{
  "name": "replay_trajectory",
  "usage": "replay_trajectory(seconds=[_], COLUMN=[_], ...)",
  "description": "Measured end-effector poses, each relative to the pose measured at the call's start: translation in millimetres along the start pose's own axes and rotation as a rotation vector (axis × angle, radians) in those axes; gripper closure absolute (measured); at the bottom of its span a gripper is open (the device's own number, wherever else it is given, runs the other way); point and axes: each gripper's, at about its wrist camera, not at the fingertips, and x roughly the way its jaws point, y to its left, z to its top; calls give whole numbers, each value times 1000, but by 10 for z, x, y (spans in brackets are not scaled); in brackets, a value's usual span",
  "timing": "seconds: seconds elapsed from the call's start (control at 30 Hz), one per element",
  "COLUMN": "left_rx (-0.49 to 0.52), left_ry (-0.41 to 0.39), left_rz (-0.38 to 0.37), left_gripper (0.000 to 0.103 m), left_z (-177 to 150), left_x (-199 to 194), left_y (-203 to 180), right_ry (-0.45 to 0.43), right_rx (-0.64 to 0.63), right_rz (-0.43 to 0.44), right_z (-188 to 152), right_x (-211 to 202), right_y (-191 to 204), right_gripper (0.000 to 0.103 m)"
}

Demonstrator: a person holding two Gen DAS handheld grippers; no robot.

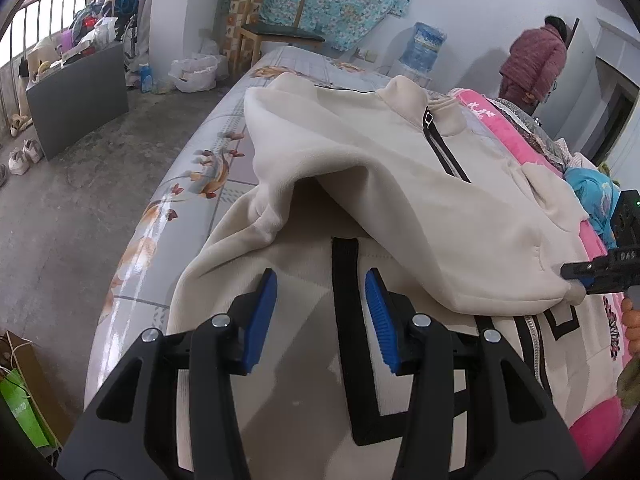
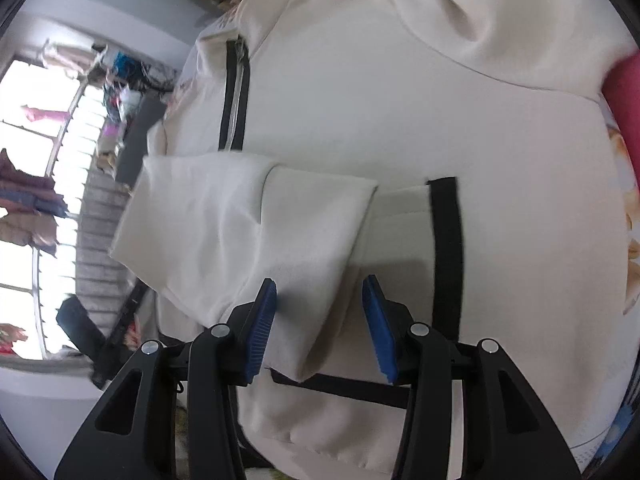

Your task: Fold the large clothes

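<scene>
Across the bed (image 1: pixel 188 168), with its floral sheet, lay the cream sweatshirt (image 1: pixel 360 168), collar and black zip toward the far end, hem toward the cameras. Ran lengthwise along the mattress, long axis pointing away from both hands. Folded over the chest, crosswise to that axis, lay one sleeve (image 2: pixel 224 232), cuff end reaching between the blue pads (image 2: pixel 262 328) in the right wrist view. Right gripper (image 2: pixel 320 328) seen about half open above that cuff, cloth in the gap but no pad visibly pressing on it, so judged not gripped; seen from the left wrist view at the far right edge, tip just beside the fold's corner. Left gripper (image 1: pixel 320 320) also about half open, hovering over the lower body panel near the black trim stripe (image 1: pixel 344 280), nothing between its jaws. Nearer hand to the sleeve: the right; nearer to the hem: the left. Judged the sleeve fold roughly laid, body fold not yet begun. Next move likely to call for taking the hem edge and carrying it up along the long axis toward the collar. Pink blanket (image 1: pixel 516 124) bunched just beside the garment on the right. Person in a maroon jacket (image 1: pixel 536 56) standing well apart at the wall.
</scene>
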Motion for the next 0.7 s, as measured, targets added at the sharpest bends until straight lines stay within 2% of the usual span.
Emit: replay_trajectory(seconds=[0.07, 0.13, 0.2, 0.37, 0.47, 0.57, 0.63, 0.7], left_rx=[-2, -5, -13, -40, -42, -46, -51, -56], left_ry=[-5, -2, -1, 2, -7, -15, -20, -24], left_rz=[13, 36, 57, 67, 69, 77, 78, 82], left_gripper=[59, 59, 59, 59, 59, 59, 59, 59], left_z=[34, 76, 113, 122, 111, 108, 95, 87], left_x=[-12, 1, 13, 47, 43, 36, 29, 14], left_y=[11, 22, 41, 112, 117, 114, 123, 142], right_ry=[-5, -11, -11, -49, -154, -343, -461, -574], right_rx=[-26, -45, -66, -149, -243, -375, -445, -494], right_rz=[-32, -69, -95, -128, -106, -40, -13, -27], right_z=[1, 11, 10, 195, 554, 839, 848, 821], right_x=[37, 51, 55, -35, -302, -853, -1168, -1424], right_y=[52, 101, 139, 393, 822, 1483, 1725, 1809], right_gripper=[62, 75, 96, 98, 98, 98, 98, 98])
